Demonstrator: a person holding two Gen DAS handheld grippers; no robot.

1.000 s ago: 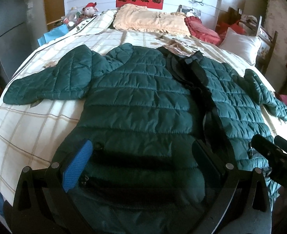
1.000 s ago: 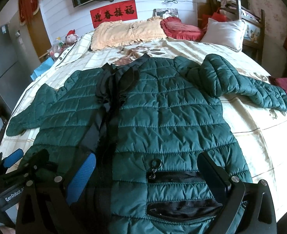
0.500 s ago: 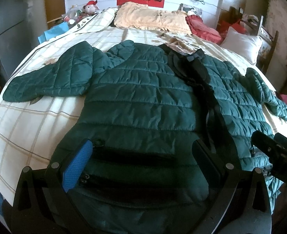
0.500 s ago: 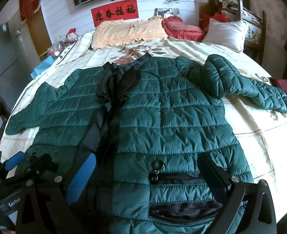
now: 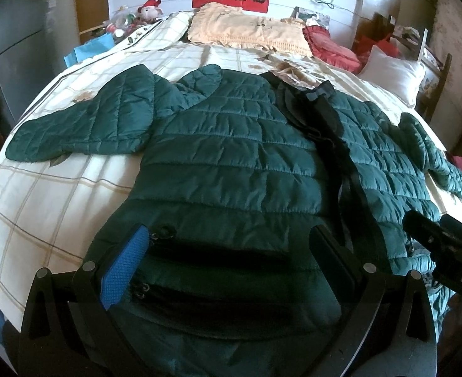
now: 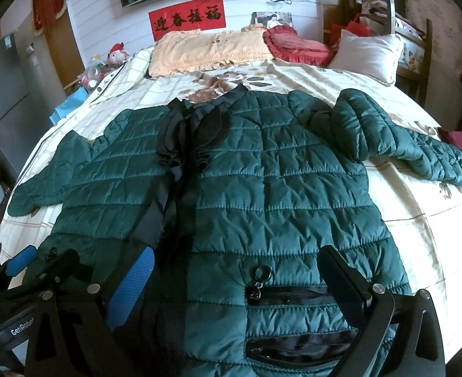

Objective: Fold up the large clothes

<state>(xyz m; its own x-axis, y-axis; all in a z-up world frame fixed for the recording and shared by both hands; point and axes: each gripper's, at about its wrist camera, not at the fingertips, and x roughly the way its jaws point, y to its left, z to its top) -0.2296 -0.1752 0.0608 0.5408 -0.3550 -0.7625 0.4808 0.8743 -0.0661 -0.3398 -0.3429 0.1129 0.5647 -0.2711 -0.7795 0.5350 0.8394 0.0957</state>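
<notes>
A dark green quilted jacket (image 5: 231,163) lies face up on the bed, sleeves spread to both sides, black collar and front placket down its middle; it fills the right wrist view (image 6: 278,188) too. My left gripper (image 5: 231,251) is open over the jacket's lower left front, by a black zip pocket (image 5: 218,251). My right gripper (image 6: 240,267) is open over the lower right front, above another zip pocket (image 6: 290,292). Each gripper shows at the edge of the other's view, the right one (image 5: 441,251) and the left one (image 6: 27,267).
The bed (image 5: 36,207) has a cream checked cover. A peach pillow (image 5: 246,31), a red cushion (image 5: 328,47) and a white pillow (image 5: 391,72) lie at the head. A grey fridge (image 5: 14,47) stands left, a wooden chair (image 6: 410,31) right.
Both grippers have edged slightly forward over the jacket's hem. Both stay open. The jacket has not moved.
</notes>
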